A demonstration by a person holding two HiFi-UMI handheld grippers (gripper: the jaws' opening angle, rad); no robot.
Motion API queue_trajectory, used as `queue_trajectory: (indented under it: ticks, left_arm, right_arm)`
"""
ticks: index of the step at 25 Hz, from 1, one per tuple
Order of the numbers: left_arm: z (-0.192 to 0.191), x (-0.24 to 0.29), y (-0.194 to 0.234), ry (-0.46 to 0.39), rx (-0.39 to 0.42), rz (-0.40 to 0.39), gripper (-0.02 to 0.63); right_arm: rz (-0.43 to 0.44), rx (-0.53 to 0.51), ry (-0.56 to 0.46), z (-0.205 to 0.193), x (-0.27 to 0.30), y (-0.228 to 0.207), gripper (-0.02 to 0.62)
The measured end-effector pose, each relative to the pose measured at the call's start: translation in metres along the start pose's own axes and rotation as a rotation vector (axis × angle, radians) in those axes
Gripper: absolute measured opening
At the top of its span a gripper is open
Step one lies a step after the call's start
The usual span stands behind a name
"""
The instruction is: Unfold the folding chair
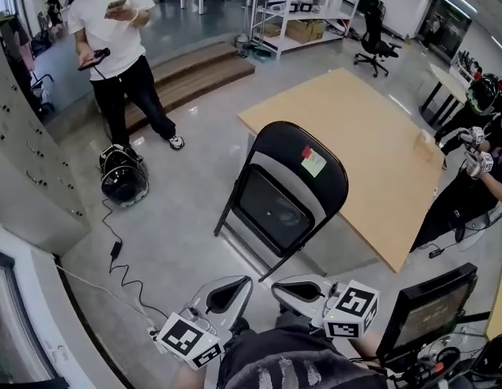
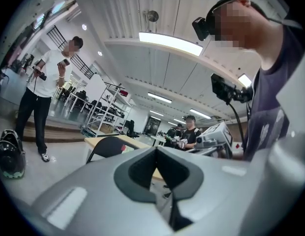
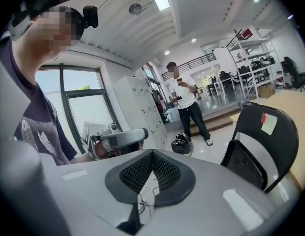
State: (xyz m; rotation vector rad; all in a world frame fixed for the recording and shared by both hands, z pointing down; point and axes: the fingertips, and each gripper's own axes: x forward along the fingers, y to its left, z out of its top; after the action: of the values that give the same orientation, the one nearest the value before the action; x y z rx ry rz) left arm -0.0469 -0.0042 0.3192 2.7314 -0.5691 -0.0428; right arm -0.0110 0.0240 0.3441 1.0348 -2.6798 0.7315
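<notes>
Both jaws are sitting pressed together with nothing between them: the left hand-held gripper (image 1: 232, 290) and the right hand-held gripper (image 1: 293, 288) are hovering side by side at 6 o'clock in the head view, close to the person's body. Just beyond them, toward 12 o'clock, the folding chair (image 1: 287, 189) is standing on the floor with its seat tipped up against the backrest, just beside the near corner of the desk (image 1: 356, 128). The chair is looking stiff, fairly weighty, with smooth tubing likely slippery; gripping the backrest's top rim while pushing the seat's front edge down seems the safest hold.
</notes>
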Motion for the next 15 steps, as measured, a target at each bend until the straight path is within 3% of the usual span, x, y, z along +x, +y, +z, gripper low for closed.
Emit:
queue_trajectory:
  ticks: [6,12,15]
  left_arm:
    - [0.006,0.030,0.010,0.021,0.025,0.011,0.003]
    - [0.010,0.081,0.010,0.035,0.030,0.011,0.003]
    - [0.009,0.109,0.011,0.060,0.039,0.004,0.003]
  right_arm:
    - [-0.118,-0.056,-0.023,0.015,-0.020,-0.063,0.000]
    - [-0.262,-0.188,0.070,0.018,-0.057,-0.143,0.000]
    - [-0.327,-0.205,0.091,0.020,-0.074,-0.187,0.000]
